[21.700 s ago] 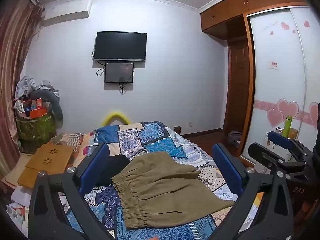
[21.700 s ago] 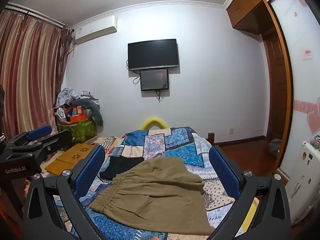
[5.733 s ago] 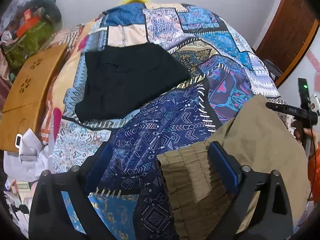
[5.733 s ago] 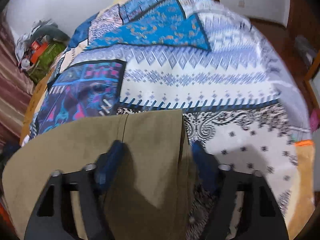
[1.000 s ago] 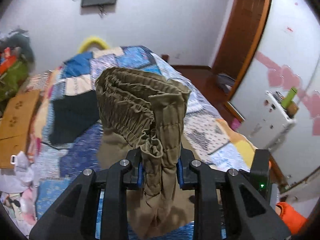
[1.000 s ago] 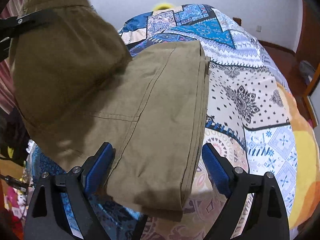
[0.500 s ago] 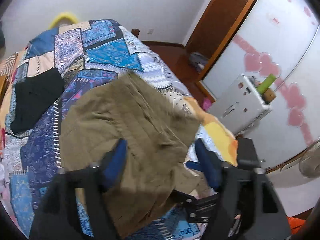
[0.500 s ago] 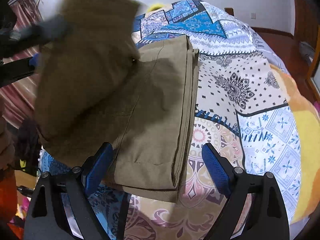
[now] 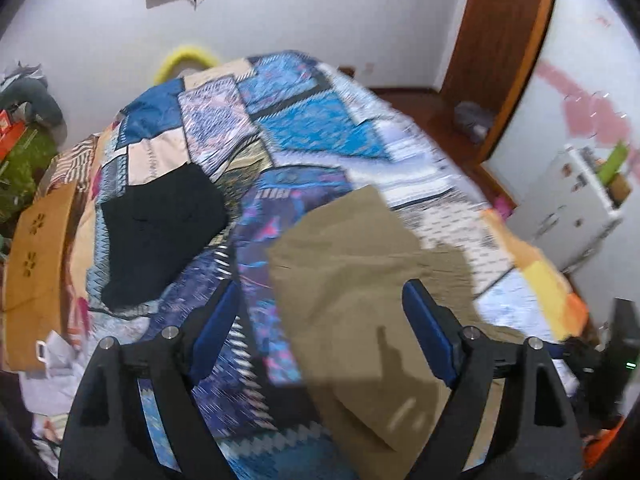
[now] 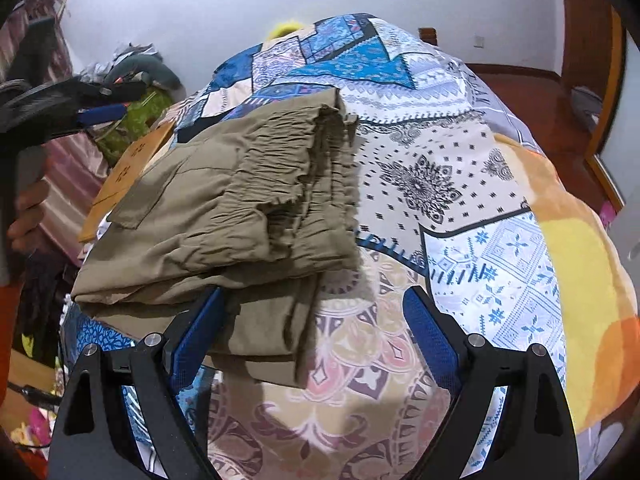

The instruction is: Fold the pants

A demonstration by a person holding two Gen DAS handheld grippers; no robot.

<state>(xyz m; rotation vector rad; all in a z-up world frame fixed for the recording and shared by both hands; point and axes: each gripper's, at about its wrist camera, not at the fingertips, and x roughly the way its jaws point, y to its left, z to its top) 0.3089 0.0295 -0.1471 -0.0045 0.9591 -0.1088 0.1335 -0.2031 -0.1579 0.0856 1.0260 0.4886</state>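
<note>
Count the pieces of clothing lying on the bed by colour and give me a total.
Khaki: 1, the folded pants
Black: 1, the black garment
Total: 2, both on the patchwork bedspread

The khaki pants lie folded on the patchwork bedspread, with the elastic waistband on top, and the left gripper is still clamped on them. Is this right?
Not quite. The khaki pants do lie folded on the patchwork bedspread, elastic waistband on top, but the left gripper is not clamped on them: its jaws are opening and press on nothing. The left wrist view shows it.
</note>
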